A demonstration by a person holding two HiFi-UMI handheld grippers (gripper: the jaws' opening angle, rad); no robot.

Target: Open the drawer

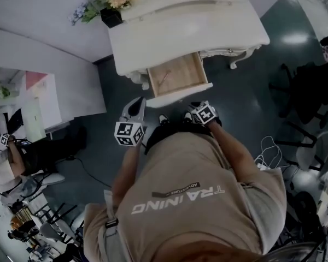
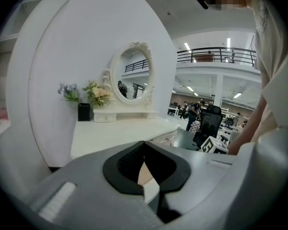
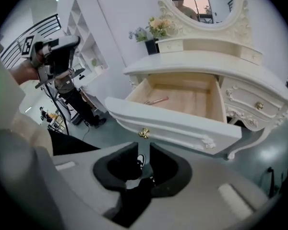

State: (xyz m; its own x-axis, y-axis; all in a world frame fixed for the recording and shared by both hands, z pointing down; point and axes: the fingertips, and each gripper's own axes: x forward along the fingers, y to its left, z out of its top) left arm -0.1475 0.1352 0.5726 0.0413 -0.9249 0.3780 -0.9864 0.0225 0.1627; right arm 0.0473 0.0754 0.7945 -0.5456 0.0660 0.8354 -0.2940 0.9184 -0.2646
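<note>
Drawer [image 1: 177,75]: pulled out of white dressing table [image 1: 208,31], upper centre of head view, its wooden bottom exposed. A slim pinkish object [image 1: 164,79] lies inside it, toward the left.

Gold knob [image 3: 144,133]: on the drawer front, centre of right gripper view.

My right gripper [image 3: 144,147]: fingers slightly spread with a narrow gap at the tips, pinching nothing. My shoe [image 3: 140,159] shows through the gap. The tips sit just under the knob in frame, clear of it.

My left gripper [image 2: 144,143]: fingers pressed together at the tips, empty. In head view it sits lower left of the drawer, touching nothing.

Black pot of flowers [image 1: 110,16]: upper left, on the tabletop.

Oval mirror [image 2: 133,74]: on the tabletop, right of the pot in left gripper view.
</note>
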